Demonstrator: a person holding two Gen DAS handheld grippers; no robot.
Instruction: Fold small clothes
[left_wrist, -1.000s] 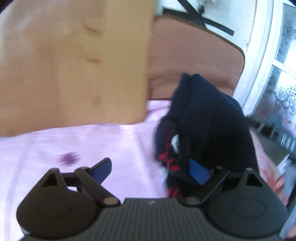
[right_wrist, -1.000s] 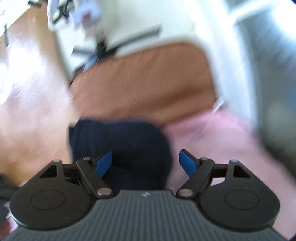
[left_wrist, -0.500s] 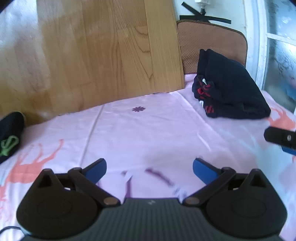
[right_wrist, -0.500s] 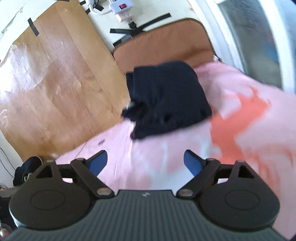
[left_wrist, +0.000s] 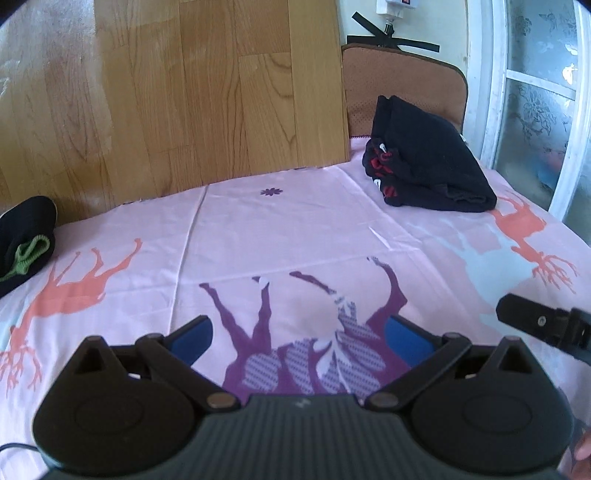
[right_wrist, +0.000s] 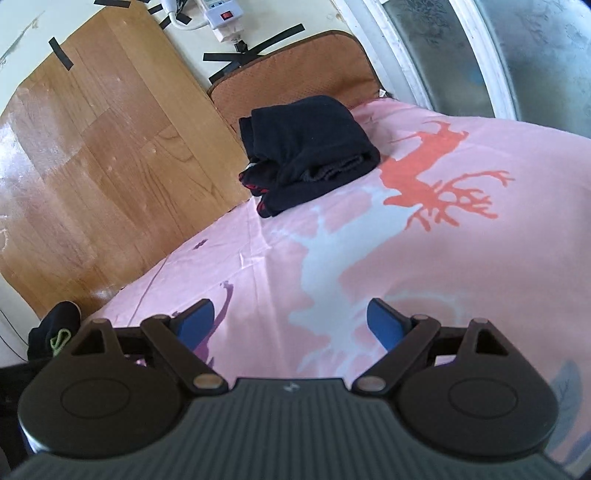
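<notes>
Pink deer-print sheet (left_wrist: 295, 229) lying under a wood-grain board and a brown cushion

A wood-grain laminate board (left_wrist: 207, 96) is leaning upright against the pale wall at the sheet's far edge, with strips of black tape (right_wrist: 61, 53) sticking its top corner to the wall. Just beside it, a brown perforated cushion with darker piping (right_wrist: 295, 70) is standing against the same wall. Above the cushion, a white power strip with a red switch (right_wrist: 225, 16) is hanging on the wall, with more black tape crossing beneath it. A white-framed window with frosted floral glass (left_wrist: 535, 92) is running along the right side. Orange, pale blue and purple deer shapes are showing across the sheet.
</notes>
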